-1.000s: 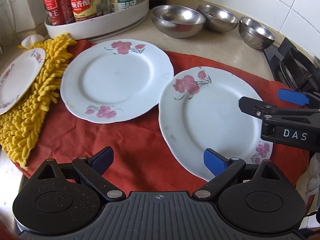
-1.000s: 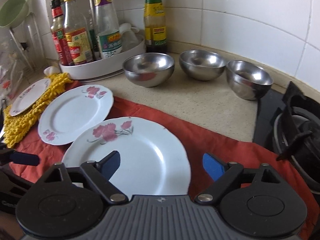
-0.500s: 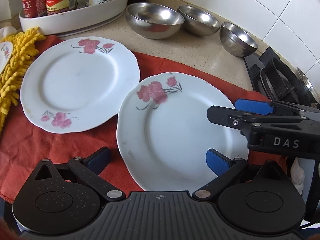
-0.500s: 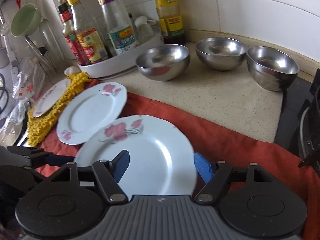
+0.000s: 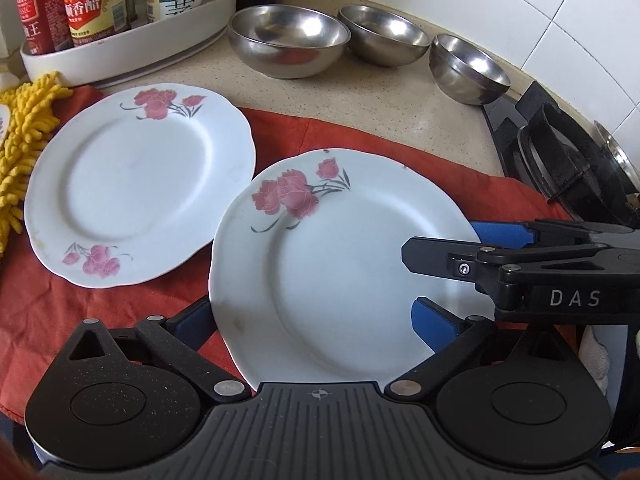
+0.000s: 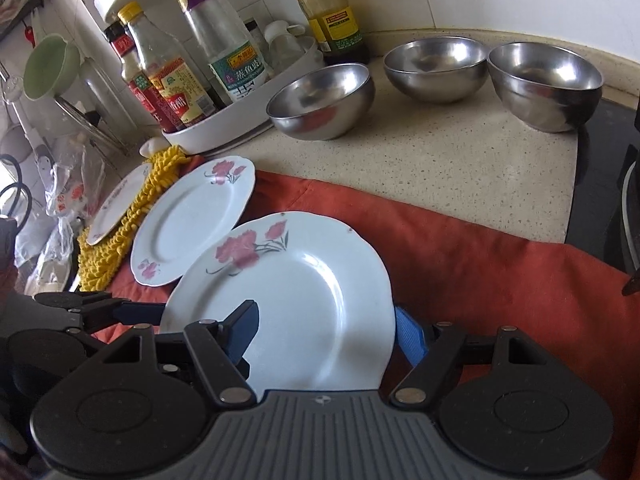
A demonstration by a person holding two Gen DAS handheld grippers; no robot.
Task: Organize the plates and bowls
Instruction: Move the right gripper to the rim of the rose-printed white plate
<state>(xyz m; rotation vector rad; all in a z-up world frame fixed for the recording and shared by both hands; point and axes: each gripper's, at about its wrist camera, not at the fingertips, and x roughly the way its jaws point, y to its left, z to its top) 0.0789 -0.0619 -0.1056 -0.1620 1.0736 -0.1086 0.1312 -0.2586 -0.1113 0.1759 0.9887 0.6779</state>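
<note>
On the red cloth (image 5: 360,140) at the near edge of the worktop (image 5: 400,108) lay the near plate (image 5: 344,272) — the left gripper (image 5: 312,320) had its jaws wide apart around its near-left rim, the right gripper (image 6: 324,330) straddled its right rim, jaws apart, not pressing. A second plate (image 5: 132,184) lay left; three steel bowls (image 5: 288,40) stood far back.

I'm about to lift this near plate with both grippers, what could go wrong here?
The near plate is tilted, its edge apparently over the second plate; lifting could clip it. The left gripper and right gripper straddle opposite rims, so an uneven pinch may let it slide on the red cloth.
</note>
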